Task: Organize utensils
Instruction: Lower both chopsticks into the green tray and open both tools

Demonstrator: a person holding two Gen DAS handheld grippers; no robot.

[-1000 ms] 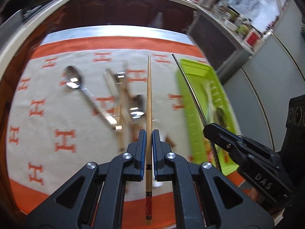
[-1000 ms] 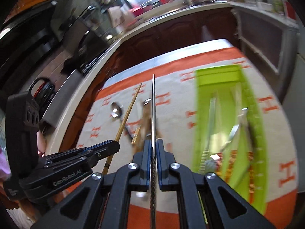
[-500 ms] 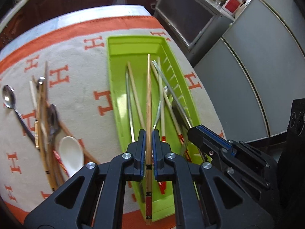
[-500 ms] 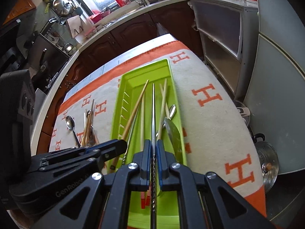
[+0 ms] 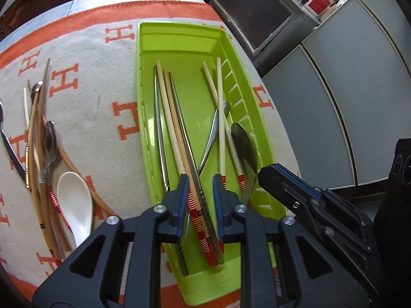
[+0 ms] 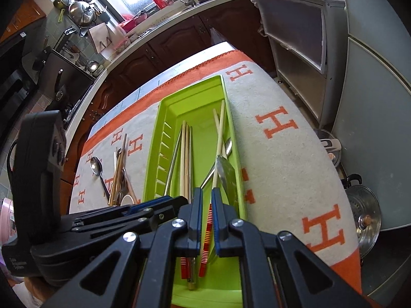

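Both grippers empty, jaws parted: left gripper (image 5: pixel 199 188) wide, right gripper (image 6: pixel 206 211) narrow, over lime-green plastic tray (image 5: pixel 179 38). Remaining pile of wooden chopsticks and spoons (image 5: pixel 43 154) lies leftward, lengthwise (left gripper nearer).

tray (image 5: pixel 143 107): ahead of both claws, chopsticks (image 5: pixel 169 118) inside
loose utensils (image 5: pixel 46 154): on cloth (image 5: pixel 102 77), left of tray
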